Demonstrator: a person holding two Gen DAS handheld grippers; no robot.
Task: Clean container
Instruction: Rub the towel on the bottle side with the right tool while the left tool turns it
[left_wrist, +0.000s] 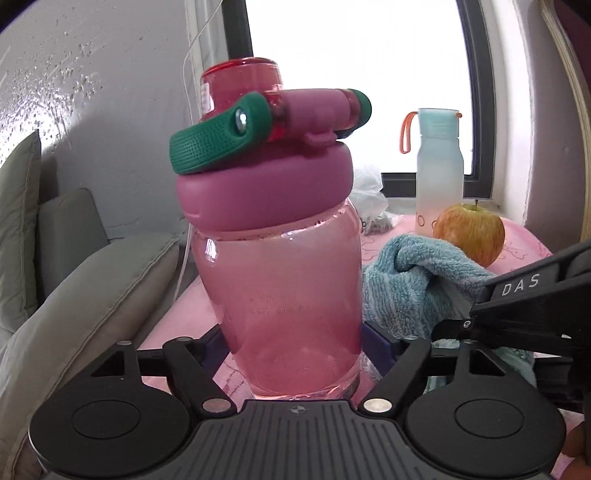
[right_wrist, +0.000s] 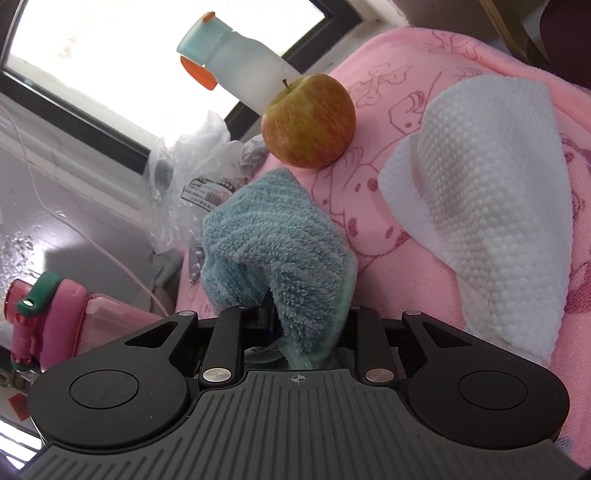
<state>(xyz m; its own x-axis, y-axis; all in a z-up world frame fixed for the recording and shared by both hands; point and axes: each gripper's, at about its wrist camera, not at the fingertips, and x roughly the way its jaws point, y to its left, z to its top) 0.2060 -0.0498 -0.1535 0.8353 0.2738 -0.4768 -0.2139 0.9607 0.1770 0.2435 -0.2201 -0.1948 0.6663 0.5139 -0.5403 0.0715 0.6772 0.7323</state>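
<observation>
My left tongs (left_wrist: 295, 343) clamped the bottle (left_wrist: 291, 288) low on its smooth, hard, likely slippery wall. My right tongs (right_wrist: 295, 314) pinched the soft cloth (right_wrist: 273, 236).

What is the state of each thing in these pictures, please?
Pink bottle: upright, lid closed, held at its base by the left gripper.
Blue cloth: bunched, pinched in the right gripper.
Frosted bottle: upright, capped, behind the apple.
Apple: whole, resting on the pink cover.
White wipe: loosely folded, lying untouched.
Plastic bag: crumpled.
</observation>
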